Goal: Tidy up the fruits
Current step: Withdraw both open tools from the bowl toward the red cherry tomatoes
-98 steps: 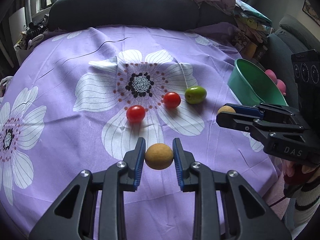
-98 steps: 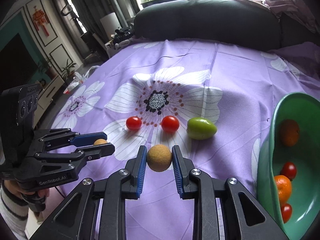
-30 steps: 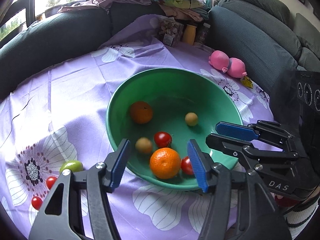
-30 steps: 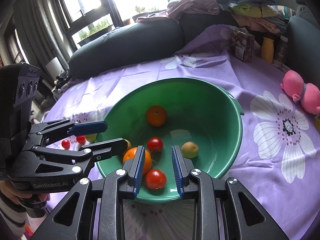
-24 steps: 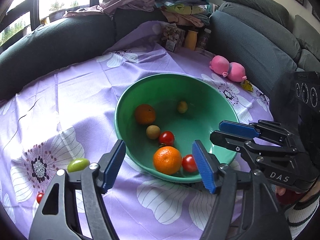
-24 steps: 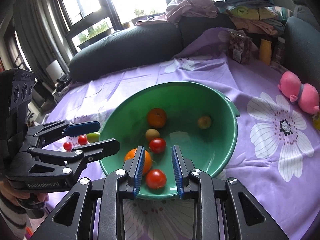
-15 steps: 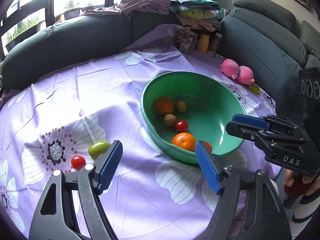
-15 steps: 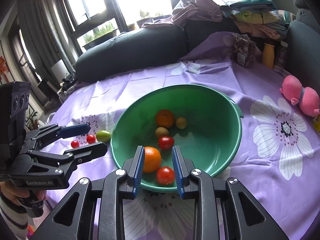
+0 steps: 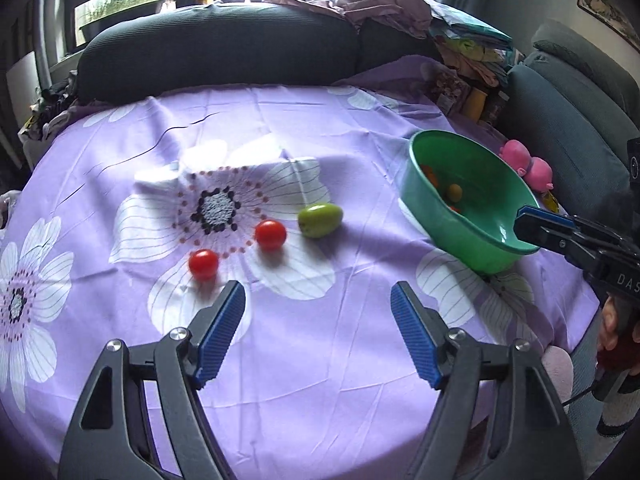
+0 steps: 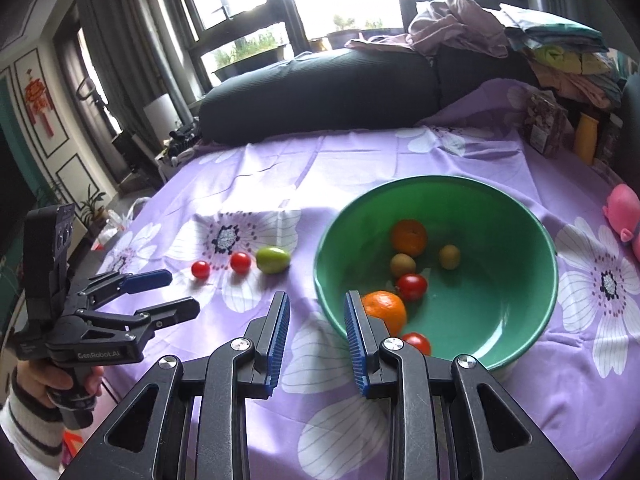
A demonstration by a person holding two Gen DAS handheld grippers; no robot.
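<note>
A green bowl (image 10: 536,240) (image 9: 460,236) on the purple flowered cloth holds two oranges (image 10: 409,237), two red tomatoes (image 10: 411,286) and two small brown fruits (image 10: 402,264). On the cloth to its left lie a green fruit (image 9: 320,220) (image 10: 273,259) and two red tomatoes (image 9: 271,234) (image 9: 203,263). My left gripper (image 9: 318,332) is wide open and empty, above the cloth short of these fruits; it also shows in the right wrist view (image 10: 168,292). My right gripper (image 10: 314,336) is open and empty at the bowl's near left rim.
A dark sofa back (image 9: 216,56) runs behind the table. Folded clothes (image 10: 560,52), a yellow bottle (image 10: 585,144) and a packet stand at the back right. A pink pig toy (image 9: 528,164) lies right of the bowl.
Both grippers let the brown fruits go into the bowl. My left gripper has opened wide and swung left towards the fruits on the cloth. My right gripper has drawn back and opened wider.
</note>
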